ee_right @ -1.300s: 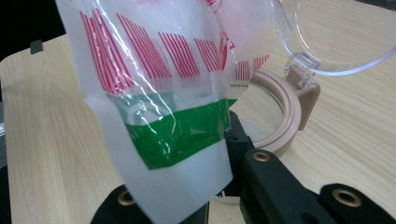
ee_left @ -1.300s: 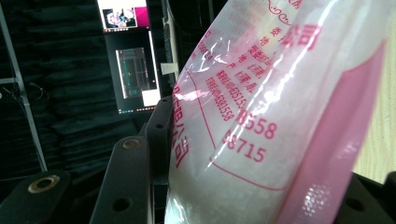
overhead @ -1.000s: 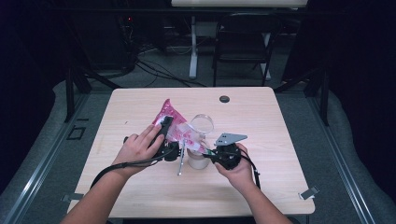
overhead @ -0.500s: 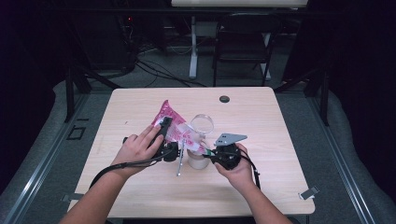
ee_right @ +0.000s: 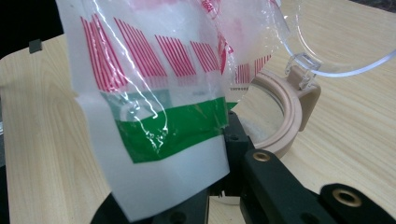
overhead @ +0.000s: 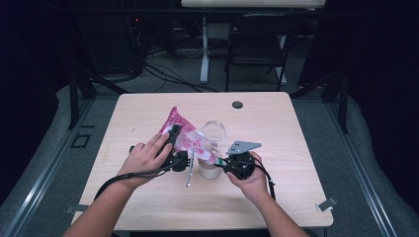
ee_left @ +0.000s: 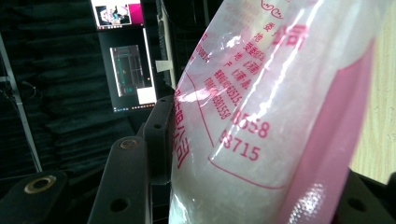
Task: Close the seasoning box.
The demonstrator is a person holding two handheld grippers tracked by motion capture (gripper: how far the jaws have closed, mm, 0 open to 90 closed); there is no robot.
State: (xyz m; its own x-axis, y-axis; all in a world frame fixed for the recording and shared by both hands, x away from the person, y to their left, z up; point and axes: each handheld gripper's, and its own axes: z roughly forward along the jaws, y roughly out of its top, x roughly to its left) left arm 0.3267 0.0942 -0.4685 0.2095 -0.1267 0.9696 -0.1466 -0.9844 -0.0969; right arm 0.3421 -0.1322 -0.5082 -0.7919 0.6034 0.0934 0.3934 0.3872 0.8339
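Left of centre in the high view, your left gripper (overhead: 179,143) has its jaws partly closed around the body of the pink and white bag (overhead: 185,136), which is tilted over the middle of the table (overhead: 296,148). In the left gripper view the bag (ee_left: 280,116) bulges between the 2 black jaws, heavy with white powder or grain, so keep that squeeze firm but gentle; a harder pinch could burst the film.

At the centre of the high view a beige container (overhead: 209,169) stands upright, its clear hinged lid (overhead: 214,131) swung open behind it, and the bag's lower end hangs just above the mouth. A thin metal utensil (overhead: 189,171) lies on the table just left of the container.

Right of centre, your right gripper (overhead: 232,163) has its jaws clamped tight on the bag's bottom corner. In the right gripper view that corner (ee_right: 154,116), printed with red bars and a green band, sits pinched beside the container's rim (ee_right: 280,121).

To pour well, hold the corner steady over the opening with your right gripper, and raise the bag's far end slowly with your left, so the contents slide rather than rush. Avoid nudging the lid or the container.
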